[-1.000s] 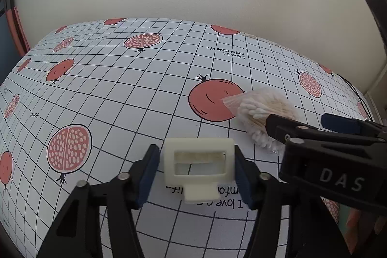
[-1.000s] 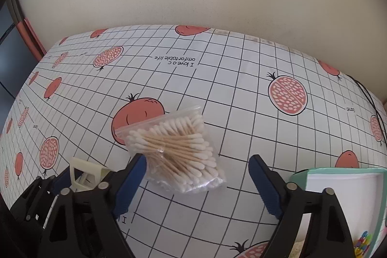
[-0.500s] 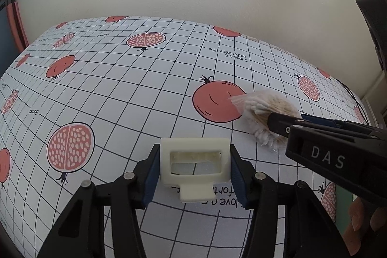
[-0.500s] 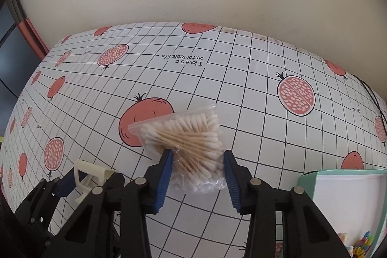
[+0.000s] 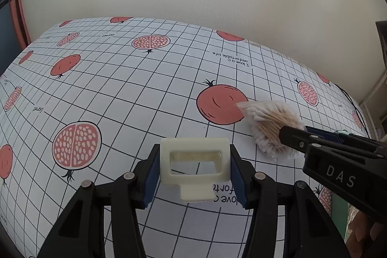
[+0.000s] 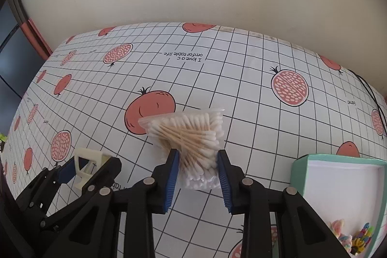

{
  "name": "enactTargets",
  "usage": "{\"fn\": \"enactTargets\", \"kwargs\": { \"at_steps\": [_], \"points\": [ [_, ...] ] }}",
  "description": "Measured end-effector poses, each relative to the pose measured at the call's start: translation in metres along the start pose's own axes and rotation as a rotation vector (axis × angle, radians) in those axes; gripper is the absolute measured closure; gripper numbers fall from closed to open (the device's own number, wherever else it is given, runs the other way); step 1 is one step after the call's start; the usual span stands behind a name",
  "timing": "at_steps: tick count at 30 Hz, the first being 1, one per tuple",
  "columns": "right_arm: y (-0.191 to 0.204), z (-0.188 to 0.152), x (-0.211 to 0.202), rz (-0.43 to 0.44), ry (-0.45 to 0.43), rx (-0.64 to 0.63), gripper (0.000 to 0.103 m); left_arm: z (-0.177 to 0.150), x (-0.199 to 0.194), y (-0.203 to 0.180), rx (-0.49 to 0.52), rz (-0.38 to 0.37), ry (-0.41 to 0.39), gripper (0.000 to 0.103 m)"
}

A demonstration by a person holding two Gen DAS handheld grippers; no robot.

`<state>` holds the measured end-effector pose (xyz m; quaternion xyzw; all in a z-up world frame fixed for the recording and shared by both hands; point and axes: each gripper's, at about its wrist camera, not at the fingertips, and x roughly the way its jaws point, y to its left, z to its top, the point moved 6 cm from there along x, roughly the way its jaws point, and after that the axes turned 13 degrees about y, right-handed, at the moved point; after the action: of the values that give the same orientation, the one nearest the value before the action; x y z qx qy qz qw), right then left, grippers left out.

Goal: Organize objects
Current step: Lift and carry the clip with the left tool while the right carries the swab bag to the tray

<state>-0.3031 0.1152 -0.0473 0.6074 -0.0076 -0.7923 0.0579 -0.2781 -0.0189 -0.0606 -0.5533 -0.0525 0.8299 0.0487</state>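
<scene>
Right wrist: right claw (image 6: 198, 168) just closed, pinching crinkly clear bag of cotton swabs (image 6: 191, 137); left claw (image 5: 194, 168) clamps cream rectangular plastic frame (image 5: 194, 167) over gridded bench (image 5: 121, 93).

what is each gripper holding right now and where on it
Left gripper clamps the cream plastic clip by its two side edges. Right gripper has just been closing on the bag of cotton swabs, fingers pressing its lower end.

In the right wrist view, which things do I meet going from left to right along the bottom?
Cream plastic part in the left gripper → bag of cotton swabs in the right gripper → green box.
</scene>
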Motion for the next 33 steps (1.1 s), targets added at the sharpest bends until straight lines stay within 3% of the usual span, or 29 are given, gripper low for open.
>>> {"fn": "enactTargets", "kwargs": {
  "at_steps": [23,33],
  "points": [
    [-0.039,-0.036,-0.062,-0.009,-0.098,0.034,0.073,0.004,-0.042,-0.013,-0.006,-0.050,-0.072,0.049],
    [-0.097,-0.077,-0.096,-0.053,-0.133,0.119,0.073,-0.001,-0.071,-0.070,0.083,-0.118,-0.112,0.049]
  ]
}}
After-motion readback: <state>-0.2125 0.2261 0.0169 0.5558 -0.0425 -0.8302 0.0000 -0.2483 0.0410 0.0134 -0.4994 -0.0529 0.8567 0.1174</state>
